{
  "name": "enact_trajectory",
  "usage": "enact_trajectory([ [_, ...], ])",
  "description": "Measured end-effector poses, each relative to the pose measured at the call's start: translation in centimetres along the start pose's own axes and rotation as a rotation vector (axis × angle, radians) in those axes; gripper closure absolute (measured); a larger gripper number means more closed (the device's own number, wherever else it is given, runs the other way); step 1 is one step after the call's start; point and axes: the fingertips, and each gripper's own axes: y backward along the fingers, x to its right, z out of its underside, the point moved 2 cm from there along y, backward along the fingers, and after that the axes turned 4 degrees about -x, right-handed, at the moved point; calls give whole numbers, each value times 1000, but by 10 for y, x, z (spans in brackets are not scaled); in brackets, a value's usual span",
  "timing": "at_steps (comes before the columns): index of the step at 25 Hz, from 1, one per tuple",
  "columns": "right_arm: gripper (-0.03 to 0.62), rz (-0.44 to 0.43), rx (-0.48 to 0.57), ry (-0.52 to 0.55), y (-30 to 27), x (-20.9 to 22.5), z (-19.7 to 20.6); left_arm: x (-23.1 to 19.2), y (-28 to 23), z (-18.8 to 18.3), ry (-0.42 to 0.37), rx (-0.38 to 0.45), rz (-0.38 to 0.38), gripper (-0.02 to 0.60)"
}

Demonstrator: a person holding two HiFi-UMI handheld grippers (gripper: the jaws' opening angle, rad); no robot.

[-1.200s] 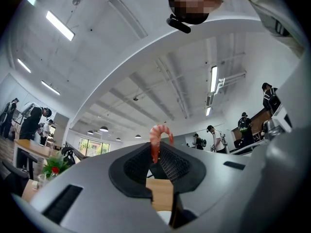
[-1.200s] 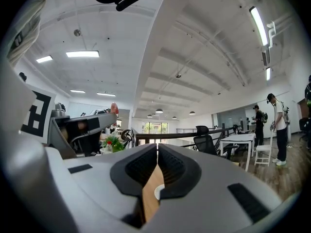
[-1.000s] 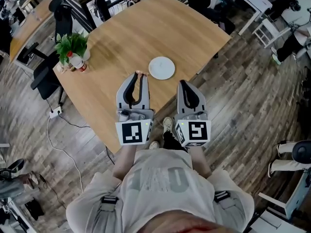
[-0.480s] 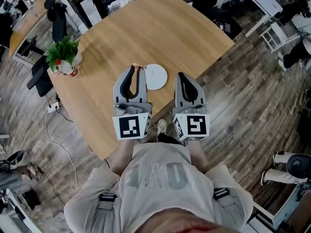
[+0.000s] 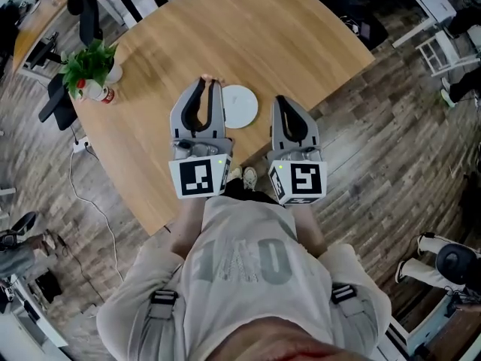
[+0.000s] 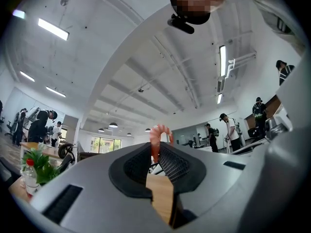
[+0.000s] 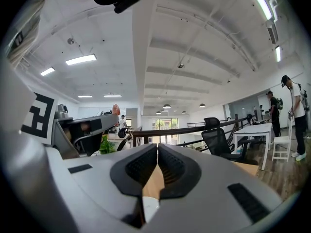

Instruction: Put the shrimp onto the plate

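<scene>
left gripper [image 5: 210,83] and its shrimp [image 5: 213,79] carried forward over the table [image 5: 248,36], tips now beside the plate [image 5: 240,106] at its left rim, no longer short of it, right gripper [image 5: 280,99] advanced too, now flanking the plate's right side

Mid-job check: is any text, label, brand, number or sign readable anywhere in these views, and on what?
No text reads clearly.
Shirt print: large pale letters, too blurred to read.
Bottle beside the plant: red label, too small to read.
Marker cubes on the left gripper and right gripper: black-and-white square patterns only, no words.
</scene>
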Motion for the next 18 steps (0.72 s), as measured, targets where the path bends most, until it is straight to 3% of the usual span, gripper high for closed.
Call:
enact_trajectory([
  [13, 574, -15, -37, 5, -28, -3, 4, -16, -14, 21, 32, -71, 8, 523],
  [18, 574, -20, -38, 5, -34, -8, 4, -15, -20, 42, 39, -157, 38, 523],
])
